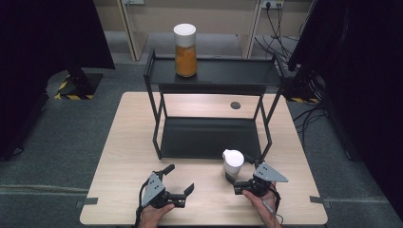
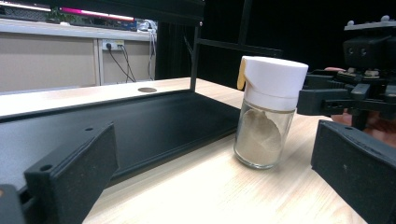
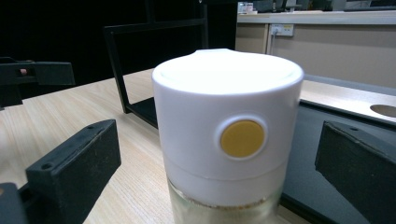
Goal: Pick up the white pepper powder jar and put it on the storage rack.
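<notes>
The bottom edge of the right gripper view is cutting off the white-capped jar's (image 3: 227, 140) glass base, and the high view is losing both forearms below its frame.

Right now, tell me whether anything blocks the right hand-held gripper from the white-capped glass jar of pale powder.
Nothing visible does. The right hand-held gripper is open, its jaws standing on either side of the white-capped glass jar of pale powder, with only bare light wooden table around it. The black metal shelf rack lies behind the jar.
</notes>
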Action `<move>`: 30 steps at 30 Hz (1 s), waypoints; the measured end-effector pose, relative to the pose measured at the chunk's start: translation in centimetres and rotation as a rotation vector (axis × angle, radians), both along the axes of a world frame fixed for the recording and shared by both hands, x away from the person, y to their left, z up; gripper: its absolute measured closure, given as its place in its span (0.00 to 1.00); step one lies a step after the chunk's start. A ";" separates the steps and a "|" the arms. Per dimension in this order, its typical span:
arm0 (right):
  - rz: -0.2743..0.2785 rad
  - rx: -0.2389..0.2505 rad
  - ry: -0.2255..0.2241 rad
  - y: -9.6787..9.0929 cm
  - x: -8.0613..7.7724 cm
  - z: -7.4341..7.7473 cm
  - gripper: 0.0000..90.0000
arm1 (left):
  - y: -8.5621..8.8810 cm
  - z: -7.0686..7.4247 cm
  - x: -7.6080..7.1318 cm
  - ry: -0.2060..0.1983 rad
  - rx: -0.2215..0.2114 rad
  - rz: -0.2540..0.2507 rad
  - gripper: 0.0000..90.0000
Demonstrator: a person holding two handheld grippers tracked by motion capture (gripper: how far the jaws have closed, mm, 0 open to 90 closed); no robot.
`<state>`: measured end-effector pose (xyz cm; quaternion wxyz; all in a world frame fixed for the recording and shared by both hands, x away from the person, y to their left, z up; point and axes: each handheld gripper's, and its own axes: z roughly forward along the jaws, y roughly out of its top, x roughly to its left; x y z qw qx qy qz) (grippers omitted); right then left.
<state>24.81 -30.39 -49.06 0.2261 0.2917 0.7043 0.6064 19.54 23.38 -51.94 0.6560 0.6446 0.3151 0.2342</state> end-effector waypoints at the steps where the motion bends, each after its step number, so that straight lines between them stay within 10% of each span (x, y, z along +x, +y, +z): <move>1: -0.003 -0.002 0.004 0.1 0.1 0.0 0.00 | 0.0 0.0 0.0 0.000 0.000 0.000 0.00; 19: 0.004 -0.060 0.047 0.9 1.4 0.1 0.31 | -0.1 -0.1 0.0 0.009 0.008 -0.007 0.00; 30: 0.000 -0.079 0.022 1.0 0.9 0.5 0.34 | -0.1 -0.1 0.0 0.007 0.003 -0.004 0.00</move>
